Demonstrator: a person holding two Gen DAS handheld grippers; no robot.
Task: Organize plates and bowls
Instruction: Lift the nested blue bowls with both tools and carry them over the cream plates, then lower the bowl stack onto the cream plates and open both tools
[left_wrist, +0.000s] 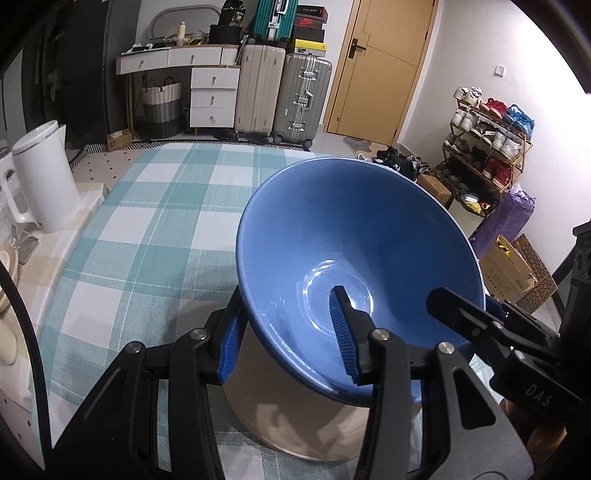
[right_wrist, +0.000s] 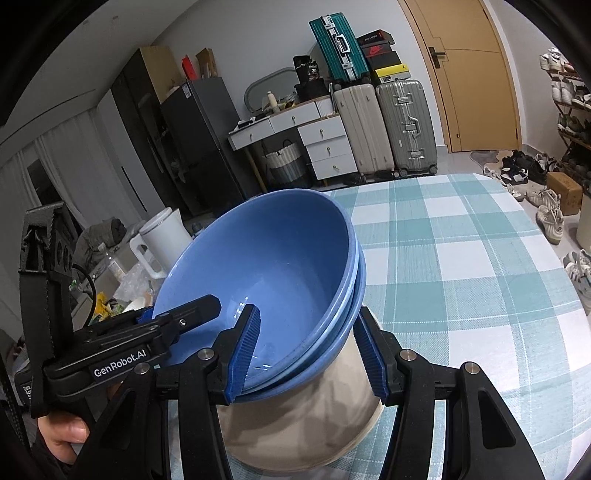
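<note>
A blue bowl sits nested in another blue bowl, tilted, above a cream plate on the checked tablecloth. My left gripper straddles the near left rim, one finger inside and one outside, with a gap to the wall. My right gripper straddles the stack's rim from the other side in the same way. In the right wrist view the left gripper reaches in from the left, and the cream plate lies under the bowls.
A white kettle stands at the table's left edge, beside clutter. The teal checked tablecloth stretches beyond the bowls. Suitcases, drawers, a door and a shoe rack lie past the table.
</note>
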